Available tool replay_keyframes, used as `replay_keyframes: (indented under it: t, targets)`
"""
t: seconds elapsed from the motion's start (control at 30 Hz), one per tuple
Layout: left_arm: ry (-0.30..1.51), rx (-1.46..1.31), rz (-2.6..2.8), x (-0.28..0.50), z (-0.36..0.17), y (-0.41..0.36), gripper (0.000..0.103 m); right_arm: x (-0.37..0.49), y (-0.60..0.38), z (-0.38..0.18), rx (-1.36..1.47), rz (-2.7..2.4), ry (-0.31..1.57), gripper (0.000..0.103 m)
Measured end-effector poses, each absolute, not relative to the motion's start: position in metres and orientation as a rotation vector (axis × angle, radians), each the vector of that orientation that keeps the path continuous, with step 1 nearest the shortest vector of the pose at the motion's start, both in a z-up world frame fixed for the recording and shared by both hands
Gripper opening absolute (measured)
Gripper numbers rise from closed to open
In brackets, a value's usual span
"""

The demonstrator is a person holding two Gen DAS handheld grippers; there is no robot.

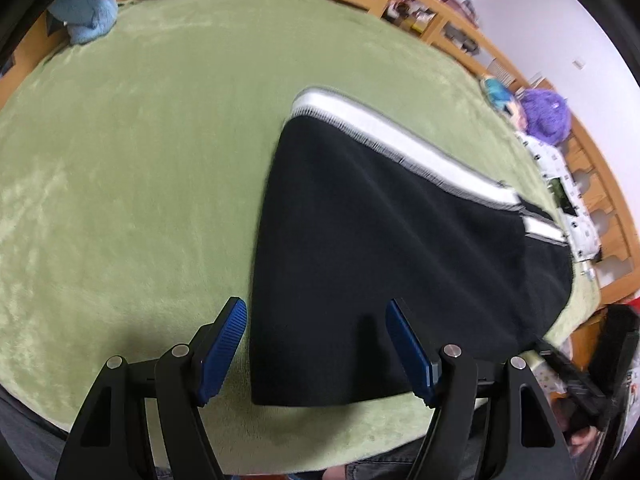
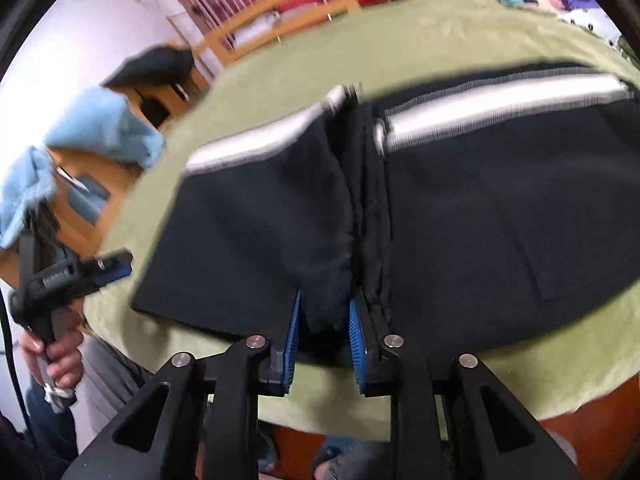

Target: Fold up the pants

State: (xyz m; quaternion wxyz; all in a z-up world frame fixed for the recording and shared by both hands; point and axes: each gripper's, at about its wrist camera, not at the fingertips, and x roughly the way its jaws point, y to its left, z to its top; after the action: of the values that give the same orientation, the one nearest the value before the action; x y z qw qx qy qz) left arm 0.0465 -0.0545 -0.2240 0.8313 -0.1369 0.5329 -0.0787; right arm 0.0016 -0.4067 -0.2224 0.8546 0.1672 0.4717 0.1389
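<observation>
Right now my right gripper [image 2: 323, 334] is pinching a raised fold of the black pants [image 2: 460, 208], near their front edge. The 2 blue pads [image 2: 291, 340] stand close together with dark cloth bunched between them, and the fabric rises in a ridge from that pinch toward the far side of the pants. On either side of the ridge the pants lie flat on the green blanket [image 2: 280, 60] that covers the desk. A white stripe [image 2: 500, 104] runs along the far edge of the cloth, broken where the ridge crosses it.

My left gripper [image 1: 316, 346] is spread wide and holds nothing. Its left pad [image 1: 222, 354] hangs over bare green blanket just beside the pants' edge, and its right pad [image 1: 410, 350] hangs over the black cloth, so the near corner of the pants sits between the 2. I cannot tell whether either pad touches the fabric. In the right wrist view, that left gripper shows at the left edge, held by my hand [image 2: 60, 354] on its handle, beside the desk's near corner.

A light blue cloth [image 1: 90, 12] lies at the far left edge of the blanket. A purple-haired doll [image 1: 546, 116] rests at the far right, next to a wooden shelf [image 1: 432, 16] that runs behind the desk.
</observation>
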Motion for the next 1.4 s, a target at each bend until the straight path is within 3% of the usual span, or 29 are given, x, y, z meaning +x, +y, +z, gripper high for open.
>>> replay_keyframes:
  t: [0.13, 0.2, 0.47, 0.53, 0.57, 0.6, 0.73, 0.97, 1.07, 1.17, 1.4]
  targets:
    - [1.196, -0.283, -0.168, 0.049, -0.245, -0.056, 0.07, 0.002, -0.418, -0.19, 0.357, 0.305, 0.908, 0.036]
    - [1.16, -0.321, -0.192, 0.048, -0.238, -0.049, 0.07, 0.011, -0.423, -0.177, 0.35, 0.282, 0.847, 0.058]
    - [1.102, -0.272, -0.192, 0.06, -0.215, -0.026, 0.069, 0.117, -0.411, -0.191, 0.364, 0.29, 0.912, 0.059]
    - [1.101, -0.288, -0.191, 0.066, -0.212, -0.019, 0.069, 0.137, -0.408, -0.211, 0.346, 0.284, 0.977, 0.047]
    - [1.098, -0.293, -0.192, 0.07, -0.211, -0.017, 0.069, 0.143, -0.406, -0.218, 0.31, 0.265, 0.991, 0.016]
    - [1.093, -0.3, -0.194, 0.074, -0.21, -0.016, 0.069, 0.146, -0.406, -0.225, 0.271, 0.236, 0.994, 0.01]
    - [1.079, -0.275, -0.216, 0.101, -0.213, -0.026, 0.069, 0.147, -0.424, -0.235, 0.389, 0.245, 0.998, 0.01]
    - [1.097, -0.342, -0.264, 0.147, -0.236, -0.035, 0.069, 0.088, -0.471, -0.192, 0.311, 0.079, 0.88, 0.038]
    - [1.114, -0.35, -0.286, 0.161, -0.246, -0.04, 0.067, 0.052, -0.526, -0.183, 0.338, -0.093, 0.861, 0.042]
    - [1.121, -0.326, -0.297, 0.166, -0.252, -0.048, 0.06, 0.022, -0.583, -0.187, 0.359, -0.311, 0.865, 0.064]
    - [1.132, -0.282, -0.306, 0.182, -0.254, -0.061, 0.059, 0.006, -0.664, -0.223, 0.592, -0.417, 0.843, 0.068]
